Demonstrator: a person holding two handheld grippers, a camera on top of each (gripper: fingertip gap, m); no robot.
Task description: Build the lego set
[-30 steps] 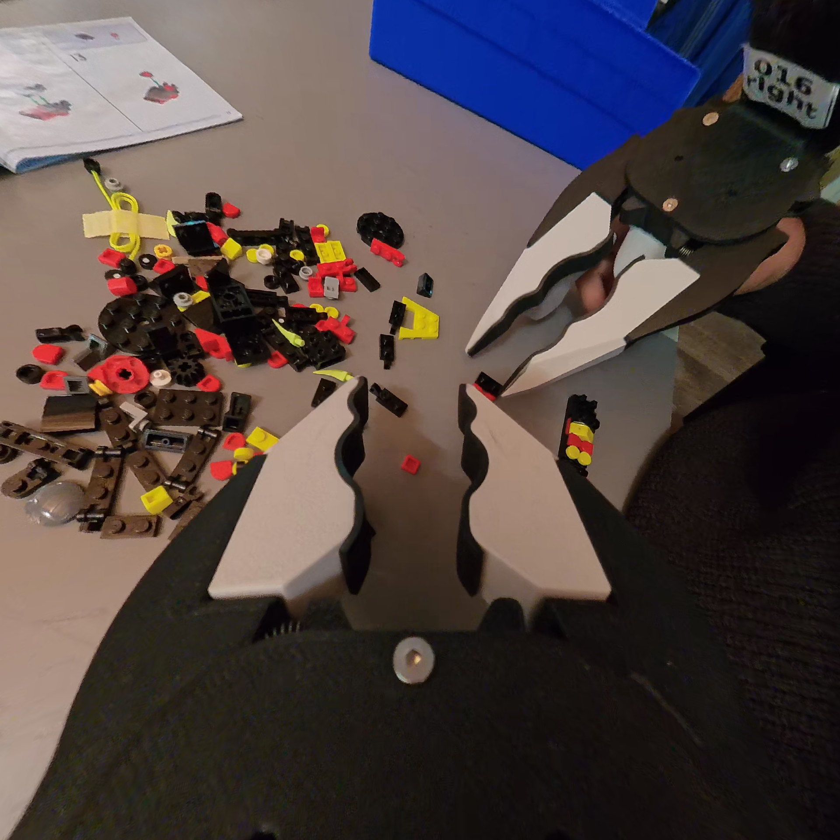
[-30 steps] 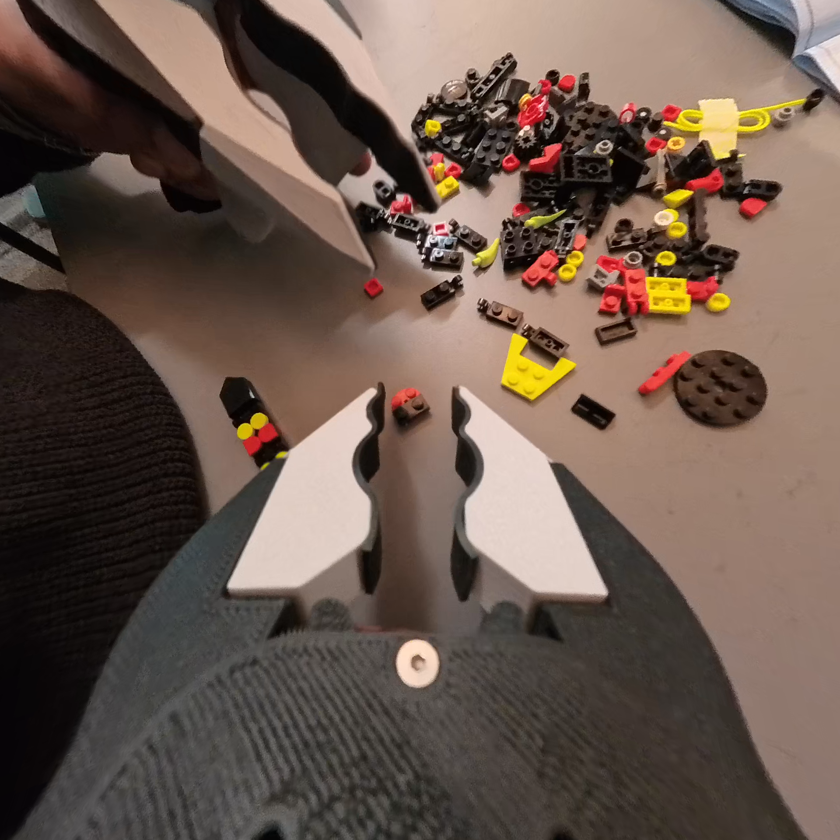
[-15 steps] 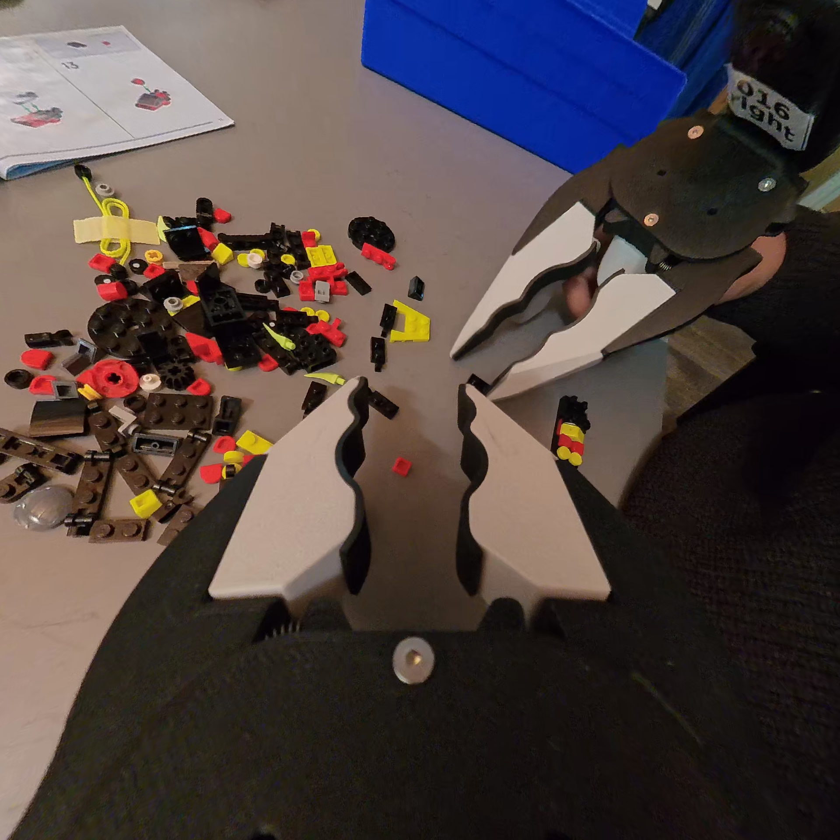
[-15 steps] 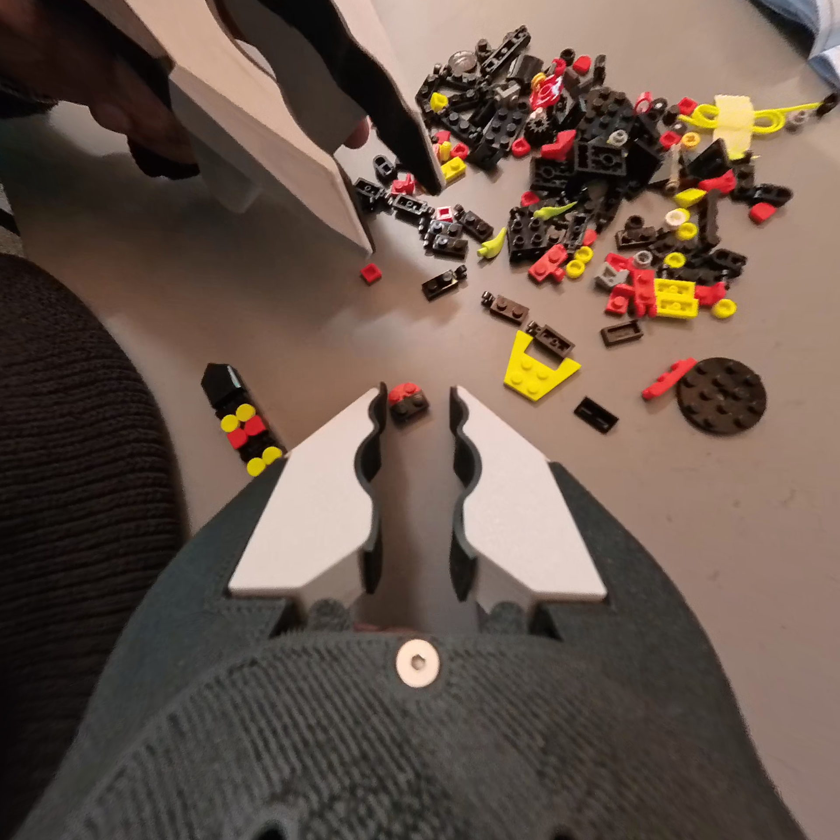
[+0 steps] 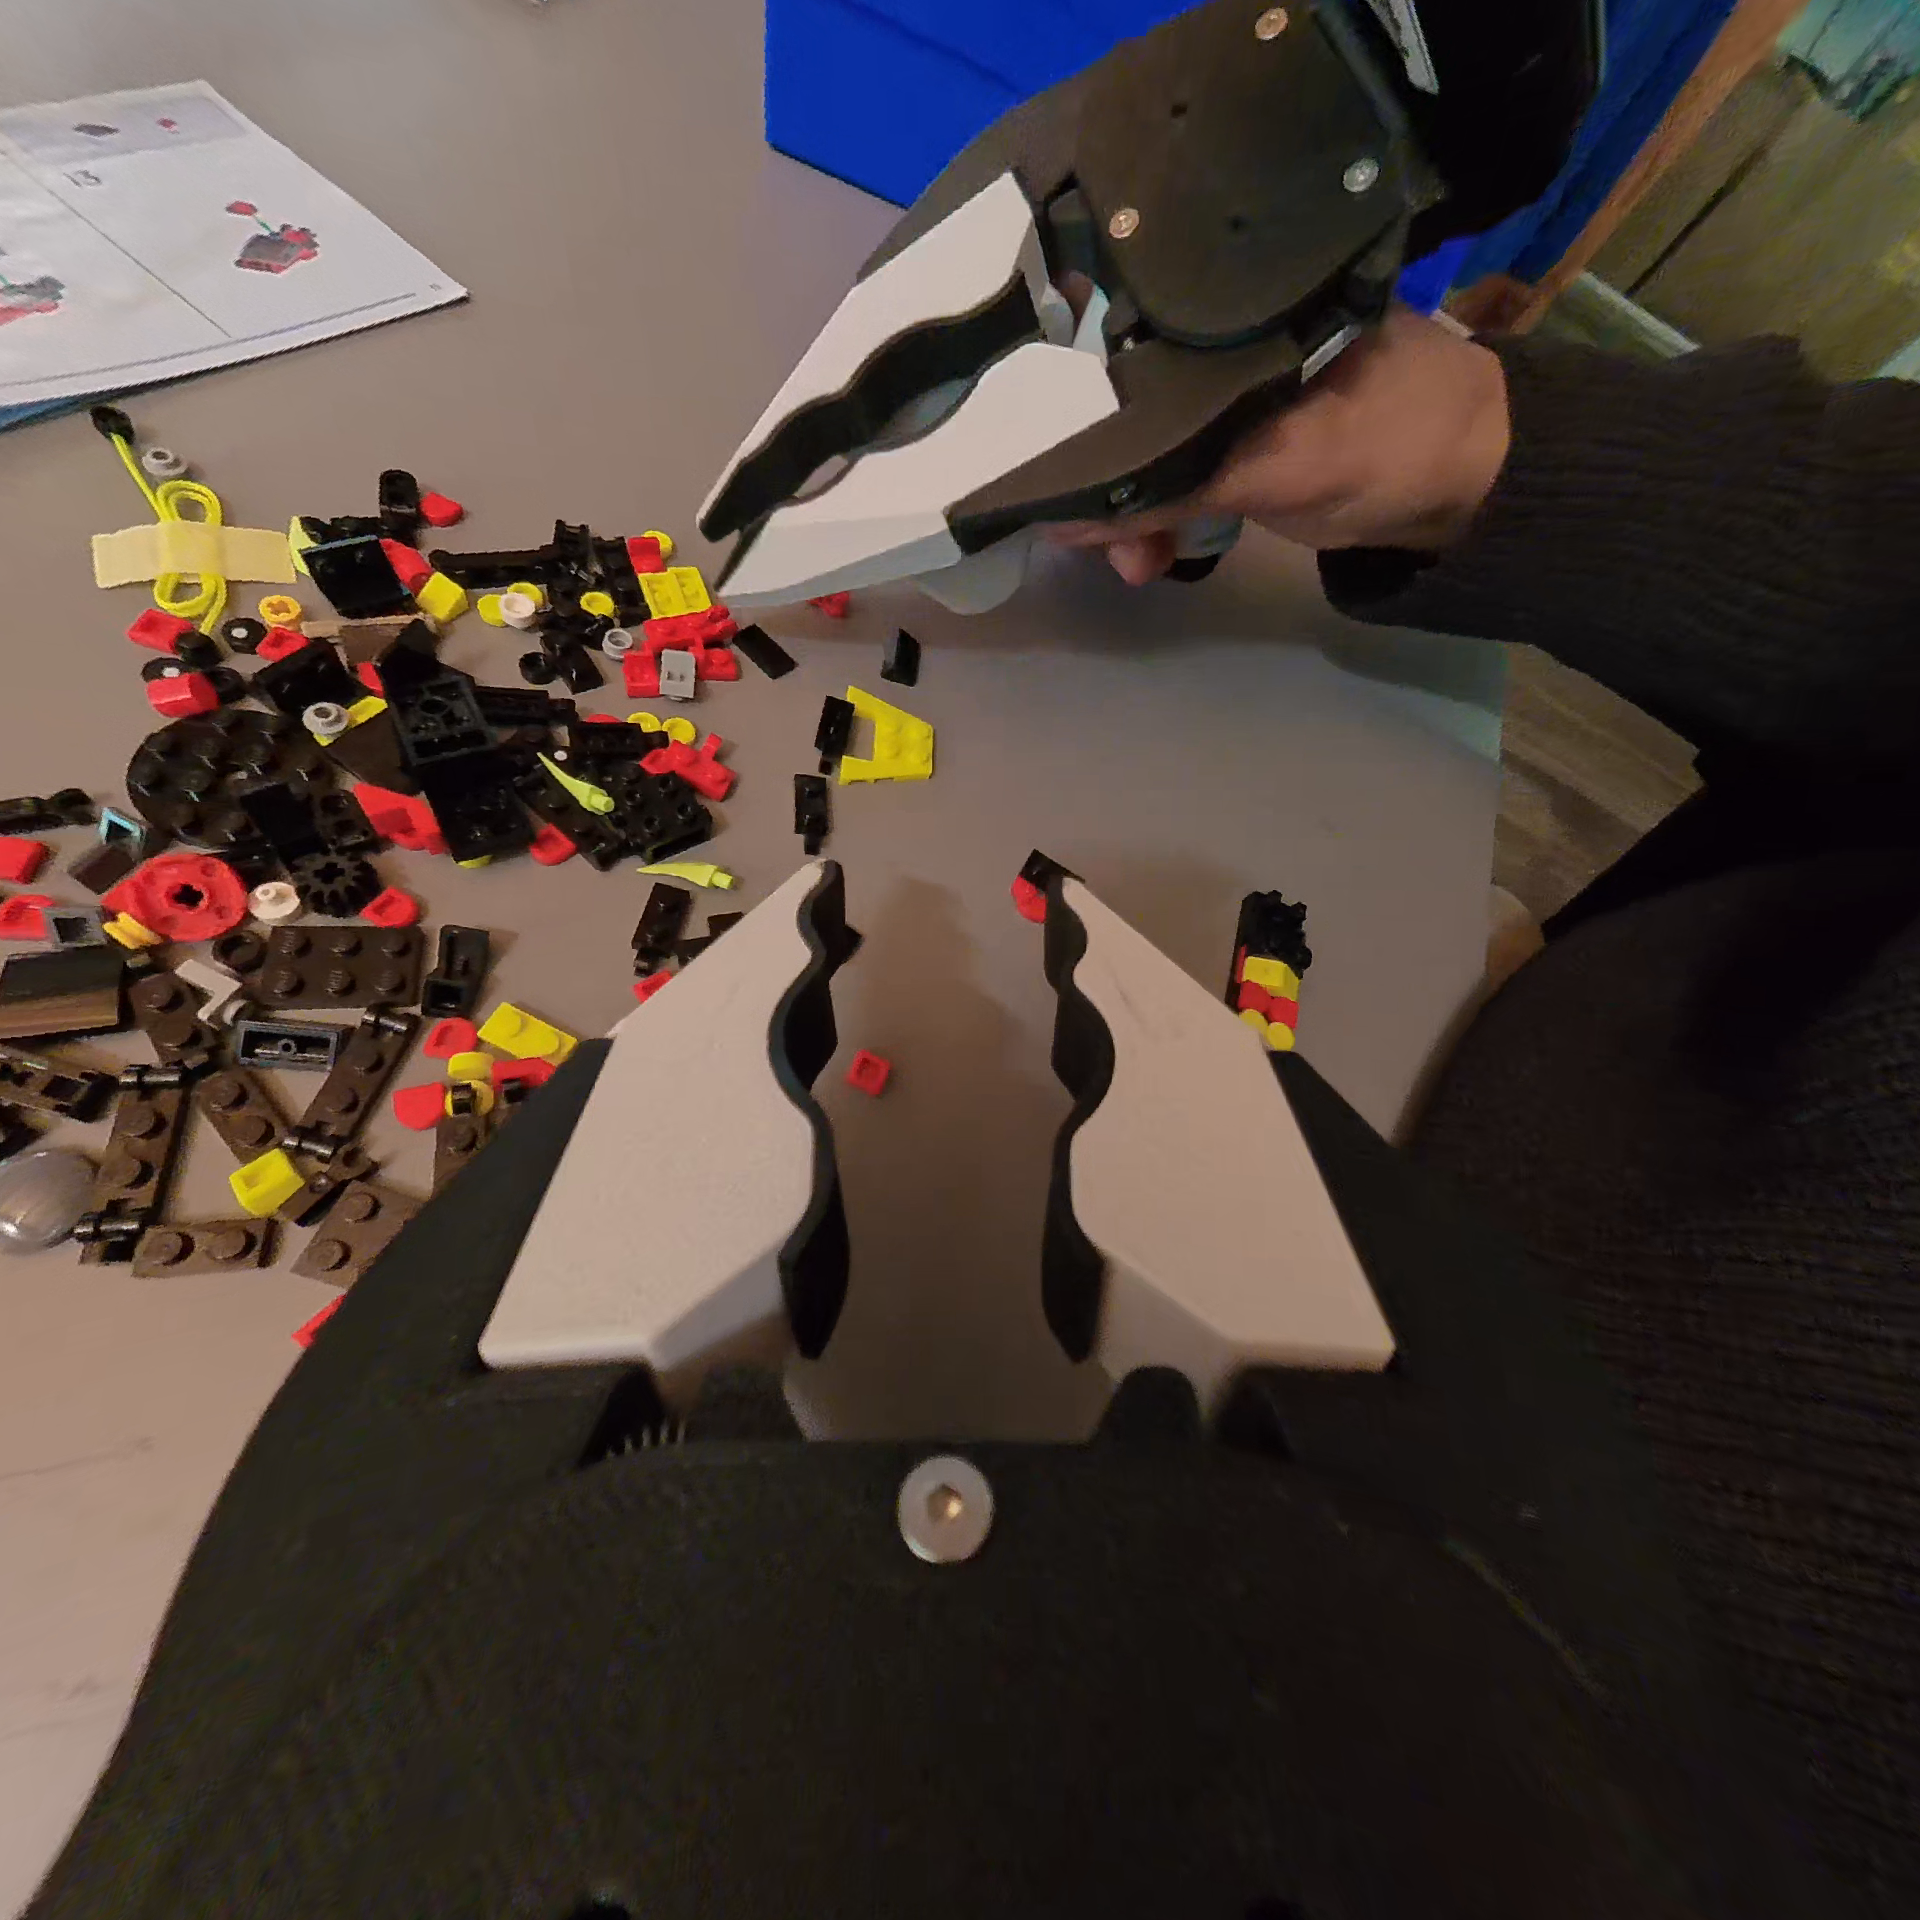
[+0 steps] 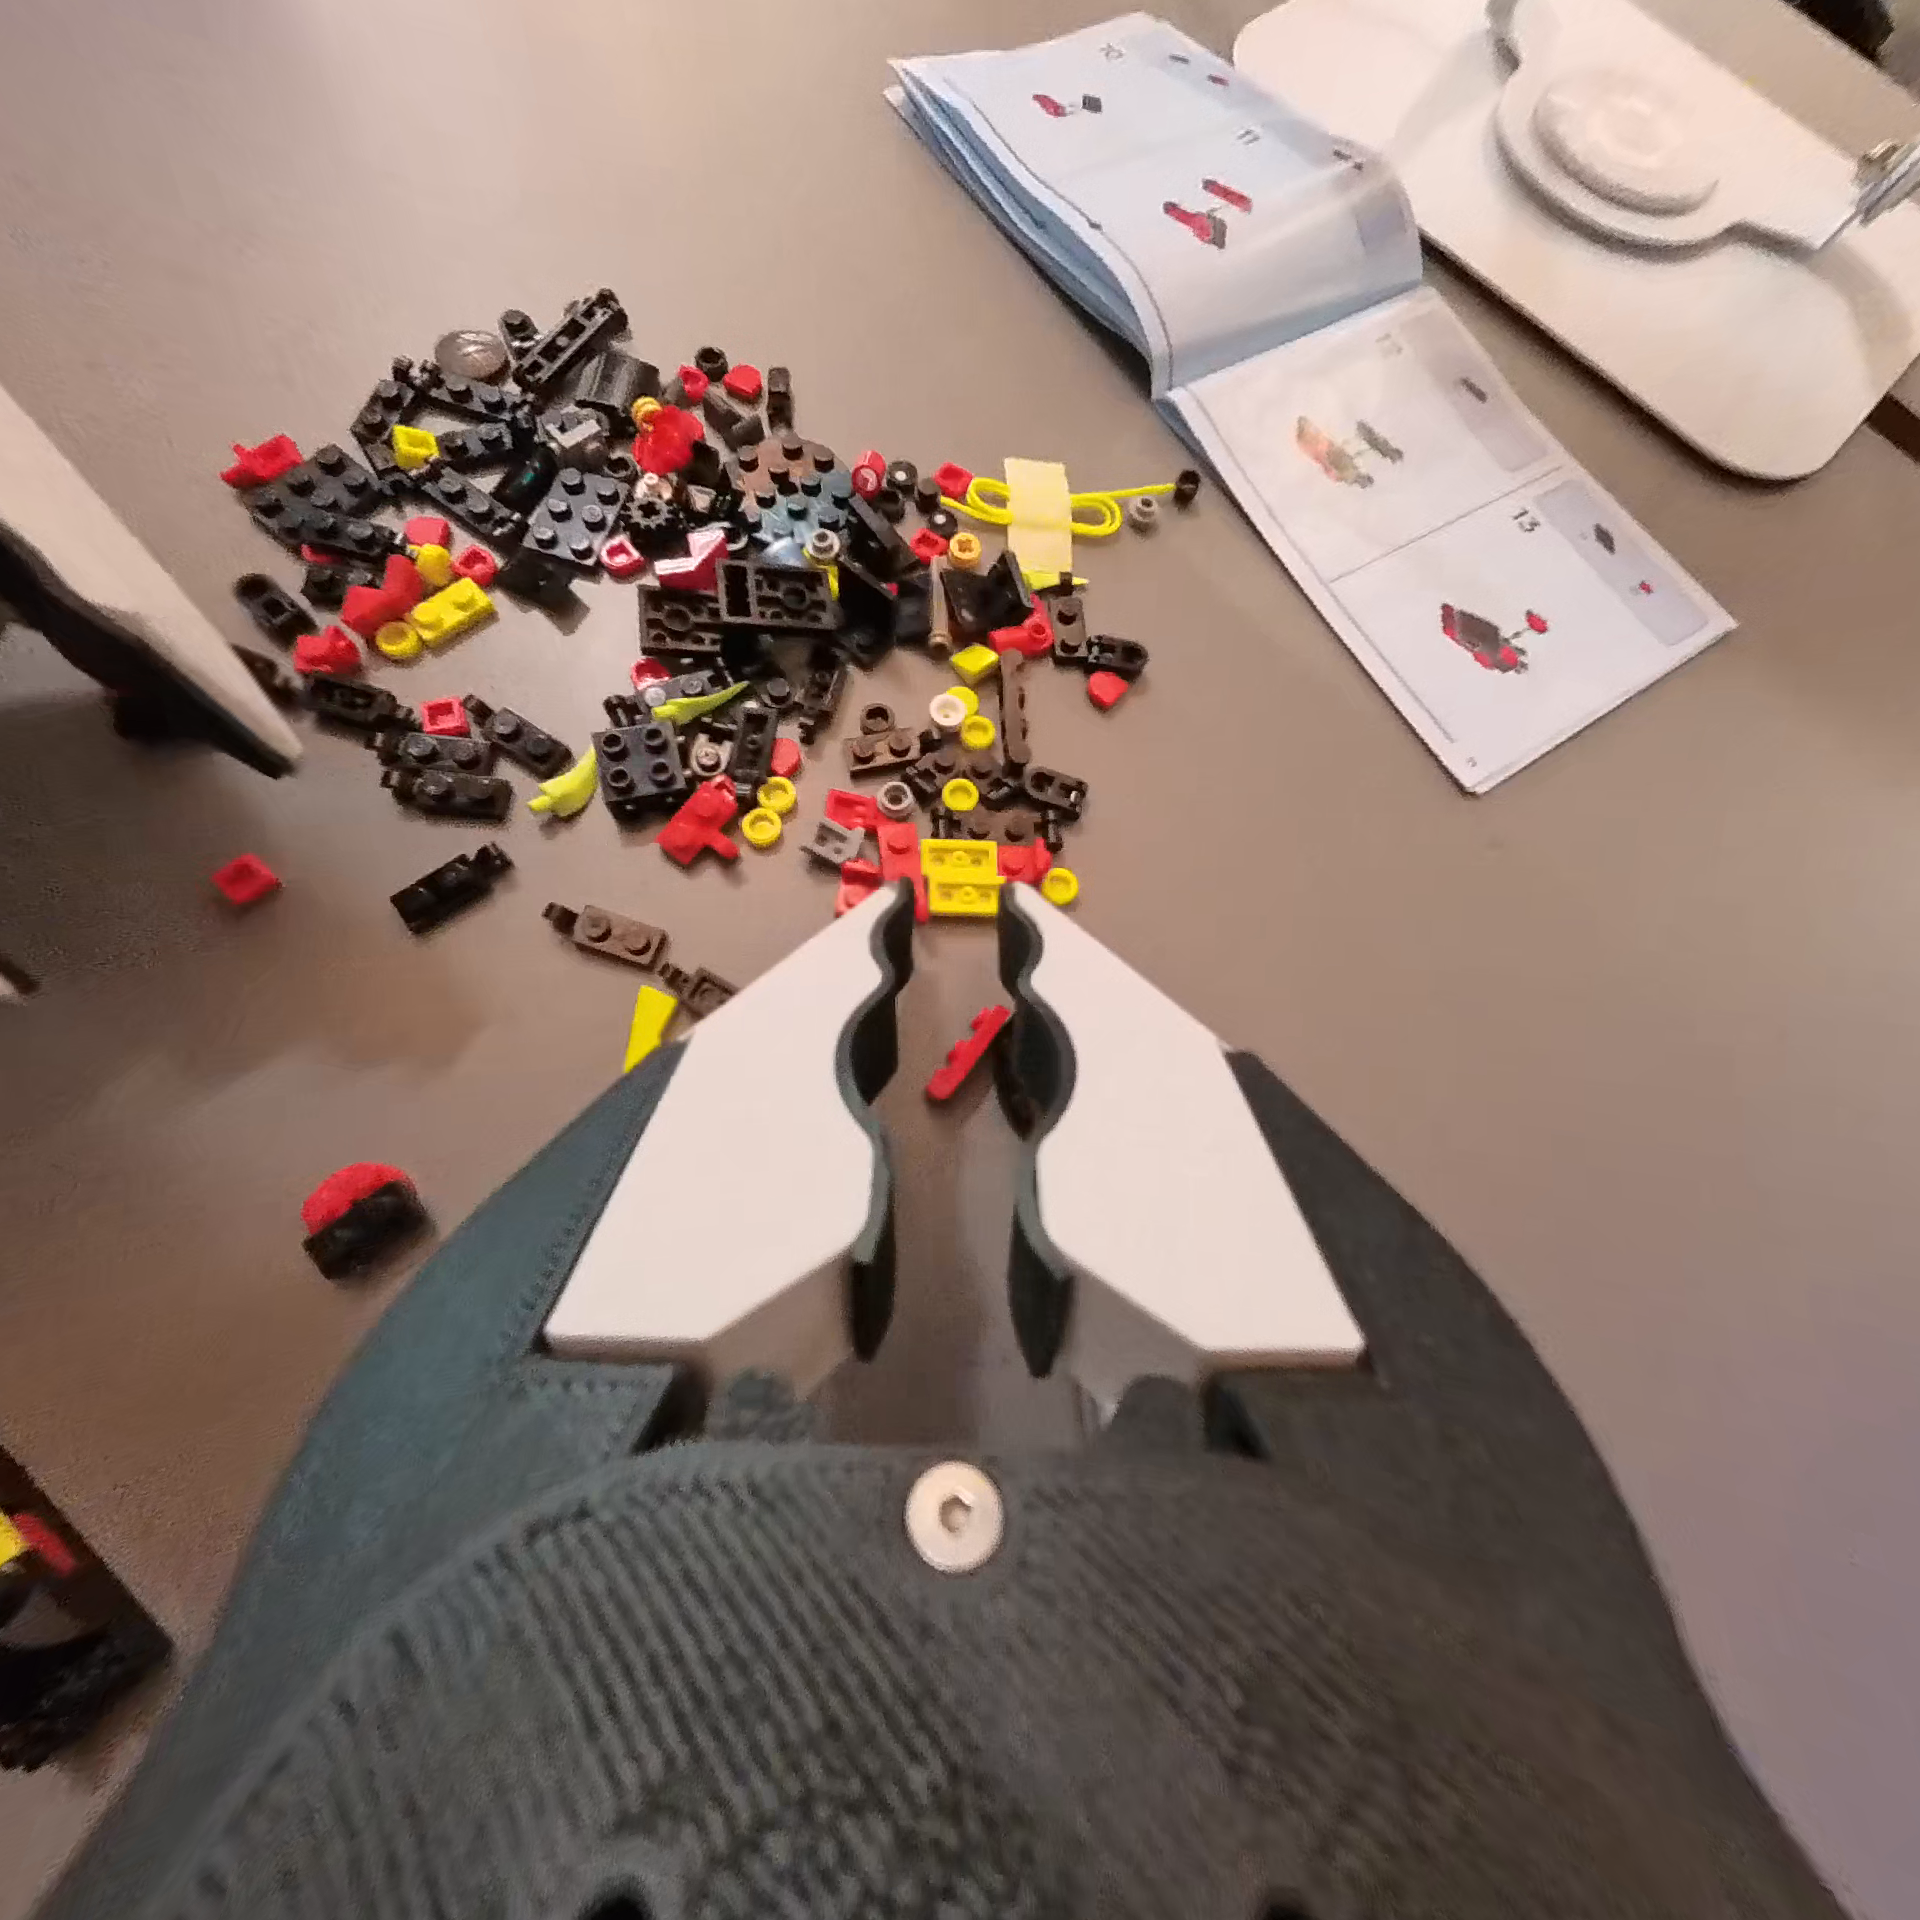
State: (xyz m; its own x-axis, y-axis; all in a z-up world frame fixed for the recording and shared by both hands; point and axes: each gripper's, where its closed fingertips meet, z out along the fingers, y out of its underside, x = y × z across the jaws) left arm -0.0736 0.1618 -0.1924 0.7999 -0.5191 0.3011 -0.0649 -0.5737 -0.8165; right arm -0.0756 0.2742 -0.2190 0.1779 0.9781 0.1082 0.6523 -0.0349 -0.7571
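Observation:
A pile of loose black, red and yellow lego pieces (image 5: 416,779) lies on the grey table; it also shows in the right wrist view (image 6: 727,623). My left gripper (image 5: 940,894) is open and empty, low over the table, with a small red tile (image 5: 868,1070) lying between its fingers. A red-and-black piece (image 5: 1034,883) sits at its right fingertip. A small black, yellow and red assembly (image 5: 1268,966) lies to its right. My right gripper (image 6: 956,904) is open and empty, its tips at a yellow plate (image 6: 961,878) on the pile's near edge. A red bar (image 6: 966,1049) lies under its fingers.
An open instruction booklet (image 6: 1351,416) lies beyond the pile. A white moulded tray (image 6: 1662,208) sits behind it. A blue bin (image 5: 935,83) stands at the far side. A yellow wedge plate (image 5: 888,743) lies apart from the pile. The table edge (image 5: 1496,727) is to the right. Across from one pair of fingers to the other is roughly 12 cm. The left tips stand about 6 cm off the red-and-black piece (image 5: 1034,883). Look for it in the right wrist view (image 6: 375,1194) too.
My right gripper has moved away from the red-and-black piece and out to the pile, over the yellow plate. My left gripper has stayed open in much the same place.

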